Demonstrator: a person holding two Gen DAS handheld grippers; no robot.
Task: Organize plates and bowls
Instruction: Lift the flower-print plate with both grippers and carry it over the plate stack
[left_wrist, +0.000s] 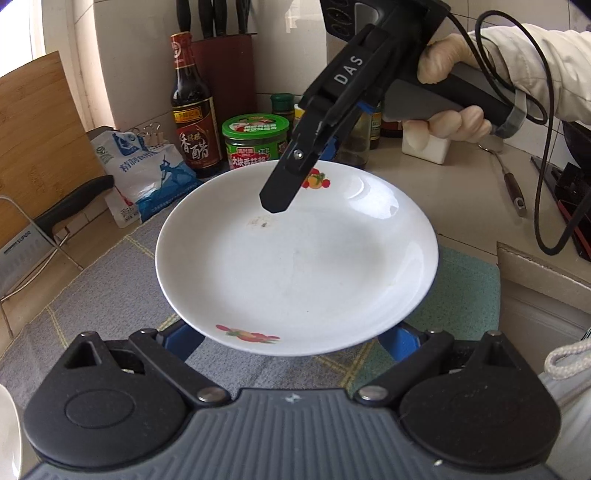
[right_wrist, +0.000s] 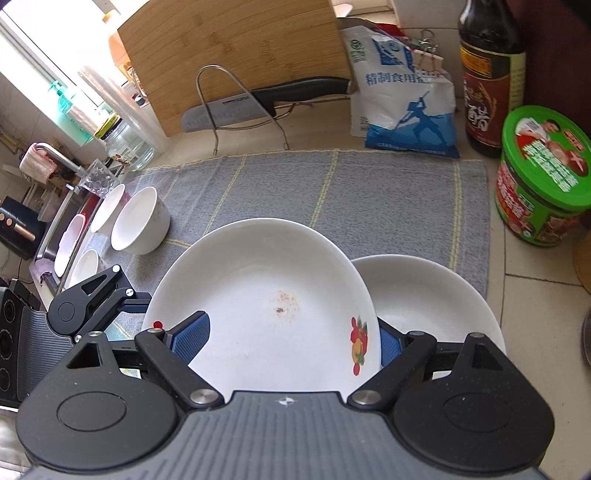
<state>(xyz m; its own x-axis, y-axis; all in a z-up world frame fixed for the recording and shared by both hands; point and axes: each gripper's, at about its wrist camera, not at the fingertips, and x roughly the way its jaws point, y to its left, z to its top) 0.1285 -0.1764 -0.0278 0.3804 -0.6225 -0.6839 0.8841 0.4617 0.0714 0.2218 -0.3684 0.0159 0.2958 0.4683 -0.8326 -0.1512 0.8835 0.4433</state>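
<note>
At the left of the right-wrist view, the left gripper (right_wrist: 110, 314) reaches under the fruit-print plate (right_wrist: 258, 295); whether it clamps the rim I cannot tell. In the centre, the right gripper (right_wrist: 295, 339) pinches that plate across its edges, tilted, above a second plate (right_wrist: 436, 299) at lower right. A slipping pad could drop it, chipping both

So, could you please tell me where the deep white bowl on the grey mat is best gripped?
Probably by the rim of the deep white bowl, tool coming from above on the side facing open grey mat: it stands upright, mouth open, and another bowl crowds its left side.
</note>
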